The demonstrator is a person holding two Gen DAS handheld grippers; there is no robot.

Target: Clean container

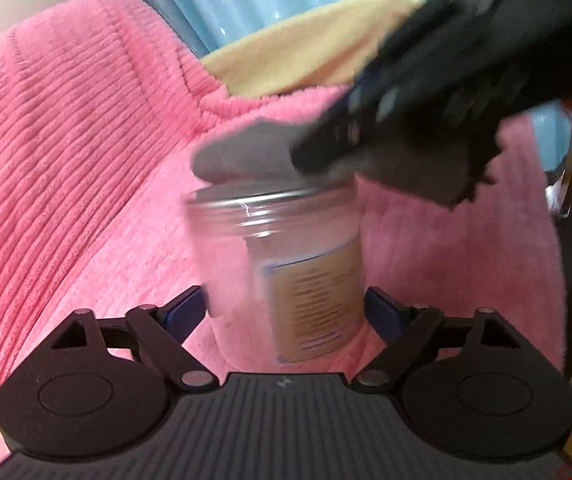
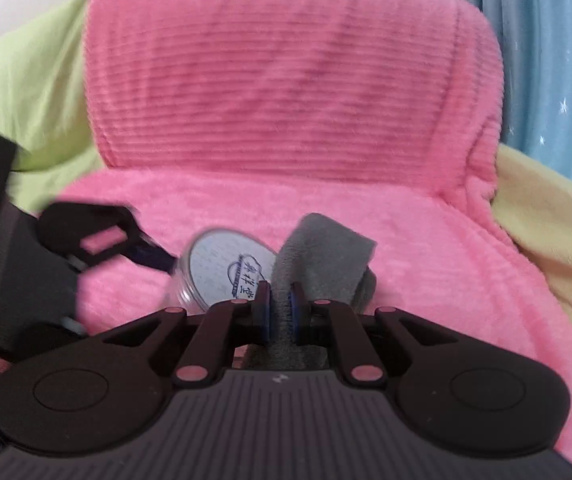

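Note:
A clear plastic jar (image 1: 286,264) with a tan label stands upright and blurred between the blue pads of my left gripper (image 1: 286,308), which is shut on its lower sides. My right gripper (image 1: 318,152) comes in from the upper right and presses a grey cloth (image 1: 237,156) onto the jar's top. In the right wrist view the right gripper (image 2: 279,304) is shut on the folded grey cloth (image 2: 326,256). The jar's lid (image 2: 225,268), white with blue print, lies just left of it. One of the left gripper's fingers (image 2: 97,232) shows at the left.
A pink ribbed blanket (image 1: 65,120) covers the seat and backrest (image 2: 286,80) under and behind the jar. A yellow cushion (image 2: 546,220) lies to the right and green fabric (image 2: 25,80) to the left. A blue starred curtain (image 2: 546,40) hangs behind.

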